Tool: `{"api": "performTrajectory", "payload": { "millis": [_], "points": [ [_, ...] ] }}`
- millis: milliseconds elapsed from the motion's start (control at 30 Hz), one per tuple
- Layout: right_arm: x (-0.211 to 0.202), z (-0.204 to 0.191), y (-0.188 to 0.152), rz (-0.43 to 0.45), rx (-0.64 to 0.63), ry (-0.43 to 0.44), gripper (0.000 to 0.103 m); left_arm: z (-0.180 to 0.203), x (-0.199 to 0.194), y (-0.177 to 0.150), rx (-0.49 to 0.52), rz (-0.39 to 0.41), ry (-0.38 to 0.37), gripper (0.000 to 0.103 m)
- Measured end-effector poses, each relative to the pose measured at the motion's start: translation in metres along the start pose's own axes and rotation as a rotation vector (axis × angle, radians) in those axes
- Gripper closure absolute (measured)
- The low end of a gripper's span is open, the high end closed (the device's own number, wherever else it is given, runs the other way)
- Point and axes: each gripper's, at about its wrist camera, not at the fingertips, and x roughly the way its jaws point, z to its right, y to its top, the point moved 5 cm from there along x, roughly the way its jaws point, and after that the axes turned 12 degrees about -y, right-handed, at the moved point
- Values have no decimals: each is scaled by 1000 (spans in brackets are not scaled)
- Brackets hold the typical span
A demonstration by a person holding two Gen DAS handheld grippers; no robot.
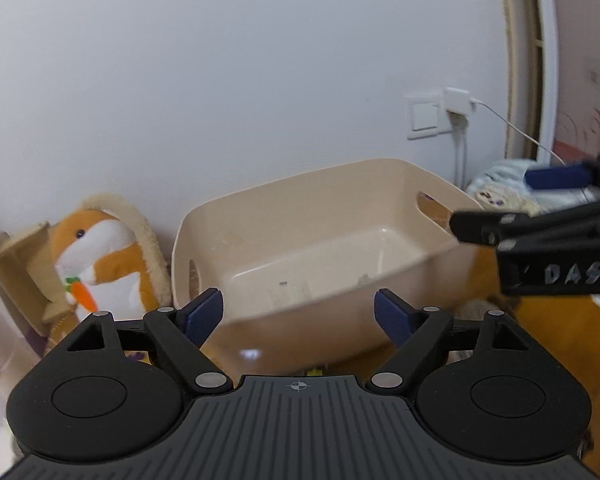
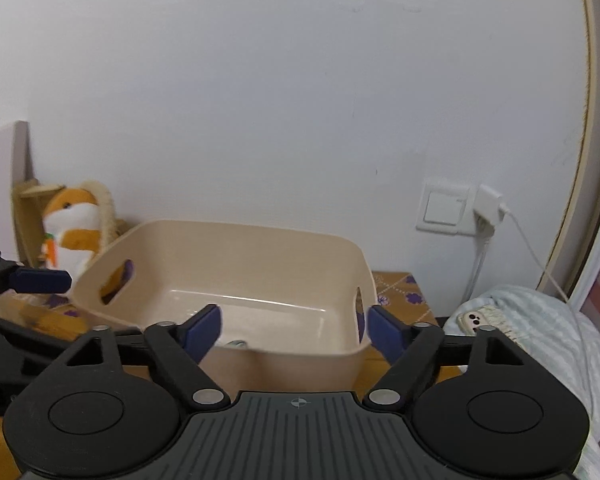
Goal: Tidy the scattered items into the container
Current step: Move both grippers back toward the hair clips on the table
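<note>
A beige plastic bin (image 1: pixel 300 208) with handle cut-outs stands against the white wall, tilted in the left wrist view. On its floor lie a few small clear bits (image 1: pixel 288 294); I cannot tell what they are. My left gripper (image 1: pixel 298 304) is open just before the bin's near wall, nothing between its blue pads. The right gripper (image 1: pixel 496 202) reaches in from the right by the bin's right handle. In the right wrist view the bin (image 2: pixel 240 256) sits straight ahead and my right gripper (image 2: pixel 294 320) is open and empty at its near rim. A small metallic item (image 2: pixel 238 344) shows inside.
A plush hamster holding a carrot (image 1: pixel 96 260) leans on the wall left of the bin, beside a cardboard piece (image 1: pixel 16 264). A wall switch with a plugged charger (image 2: pixel 444 210) is on the right. A phone (image 2: pixel 476 322) lies on pale striped bedding (image 2: pixel 540 320).
</note>
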Motion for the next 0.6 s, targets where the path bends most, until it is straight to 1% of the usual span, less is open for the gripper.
{"api": "performTrajectory", "payload": {
  "millis": [167, 233, 333, 500, 600],
  "points": [
    [-48, 7, -17, 64, -23, -12, 5, 20, -37, -29, 96, 23, 34, 18],
    [-64, 10, -27, 67, -11, -6, 3, 23, -51, -43, 117, 32, 41, 17],
    [-83, 14, -46, 53, 9, 16, 1, 28, -65, -63, 113, 22, 20, 17],
    [-93, 22, -78, 13, -18, -27, 1, 37, -82, -85, 87, 6, -7, 17],
    [-92, 27, -96, -37, -1, -4, 1, 40, -86, -97, 49, -5, -8, 17]
  ]
}}
